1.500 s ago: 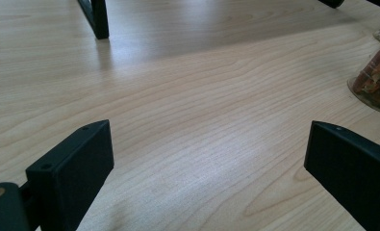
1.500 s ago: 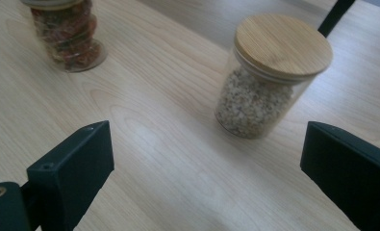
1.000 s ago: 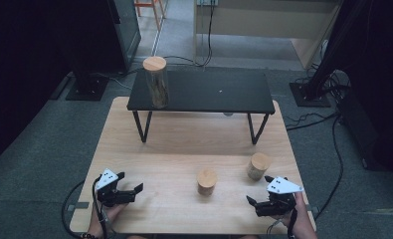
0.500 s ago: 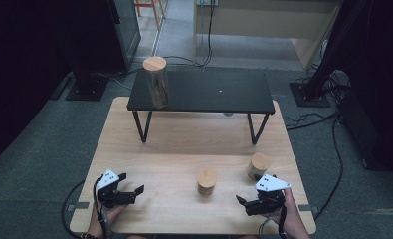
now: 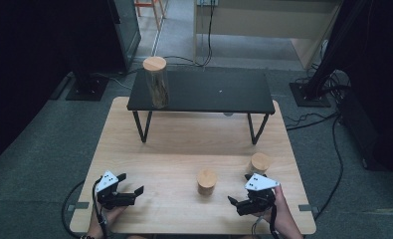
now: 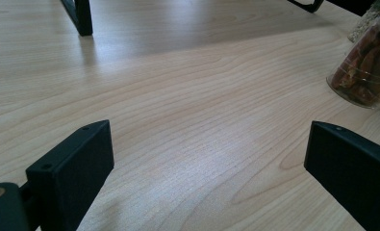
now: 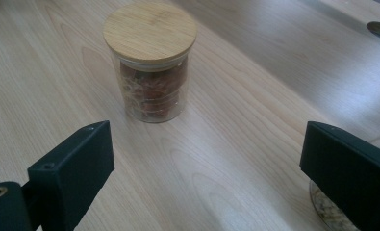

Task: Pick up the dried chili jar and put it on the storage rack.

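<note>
High view: right gripper [image 5: 238,203] has swung left since a second ago, now facing the middle jar [image 5: 207,181] | jaws wide apart, holding nothing | jar upright on the wooden table [image 5: 184,144], just ahead of it | left gripper [image 5: 134,191] unmoved, spread wide, empty | second jar [image 5: 259,163] beside right gripper.

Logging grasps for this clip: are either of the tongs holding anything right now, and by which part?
Nothing is held. The left tongs and right tongs are both open over bare wood; the small jar stands untouched ahead of the right tongs.
</note>
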Available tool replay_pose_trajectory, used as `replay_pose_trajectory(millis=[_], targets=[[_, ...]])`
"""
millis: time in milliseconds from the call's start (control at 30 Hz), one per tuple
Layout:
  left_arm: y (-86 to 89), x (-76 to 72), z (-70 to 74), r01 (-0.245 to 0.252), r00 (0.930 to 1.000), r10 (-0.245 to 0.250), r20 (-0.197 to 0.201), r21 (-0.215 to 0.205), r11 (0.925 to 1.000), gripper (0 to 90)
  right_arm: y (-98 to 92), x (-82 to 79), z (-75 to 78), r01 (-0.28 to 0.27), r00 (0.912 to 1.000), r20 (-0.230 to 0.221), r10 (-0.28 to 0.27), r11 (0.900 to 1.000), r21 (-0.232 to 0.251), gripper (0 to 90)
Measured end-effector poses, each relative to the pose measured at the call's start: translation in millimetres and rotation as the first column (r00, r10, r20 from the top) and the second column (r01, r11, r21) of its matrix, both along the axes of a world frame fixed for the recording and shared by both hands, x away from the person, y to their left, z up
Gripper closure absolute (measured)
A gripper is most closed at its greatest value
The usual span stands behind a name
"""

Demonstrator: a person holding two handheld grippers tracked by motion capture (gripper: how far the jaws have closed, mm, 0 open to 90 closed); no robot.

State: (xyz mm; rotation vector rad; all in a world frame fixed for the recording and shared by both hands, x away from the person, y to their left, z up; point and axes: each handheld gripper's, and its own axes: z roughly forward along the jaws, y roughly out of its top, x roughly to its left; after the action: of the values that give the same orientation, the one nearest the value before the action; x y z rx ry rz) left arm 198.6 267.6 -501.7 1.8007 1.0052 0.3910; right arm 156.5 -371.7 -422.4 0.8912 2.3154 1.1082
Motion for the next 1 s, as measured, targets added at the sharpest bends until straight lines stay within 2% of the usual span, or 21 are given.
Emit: replay_pose_trajectory(millis=[367, 667, 900, 1000], targets=[[-1.2, -1.0, -0.3, 0.007, 0.9999, -0.007, 0.010, 0.009, 0.9999, 3.3, 16.1, 7.5, -2.0, -0.025, 0.9997, -0.008, 0.024, 1.000, -0.009, 5.1], [-1.8, 0.4, 0.9, 0.022, 0.9997, -0.022, 0.006, 0.020, 0.9996, 3.4, 37.1, 18.1, -1.7, -0.061, 0.9979, -0.021, 0.060, 0.998, -0.031, 5.5], [-2.3, -0.1, 0.9, 0.021, 0.9998, -0.021, 0.007, 0.022, 0.9995, 3.4, 40.0, 24.8, -1.2, -0.071, 0.9972, -0.026, 0.070, 0.997, -0.020, 9.6], [-2.4, 0.1, 1.1, 0.021, 0.9997, -0.022, 0.006, 0.023, 0.9995, 3.4, 42.4, 27.7, -0.3, -0.080, 0.9963, -0.034, 0.079, 0.996, -0.030, 11.5]])
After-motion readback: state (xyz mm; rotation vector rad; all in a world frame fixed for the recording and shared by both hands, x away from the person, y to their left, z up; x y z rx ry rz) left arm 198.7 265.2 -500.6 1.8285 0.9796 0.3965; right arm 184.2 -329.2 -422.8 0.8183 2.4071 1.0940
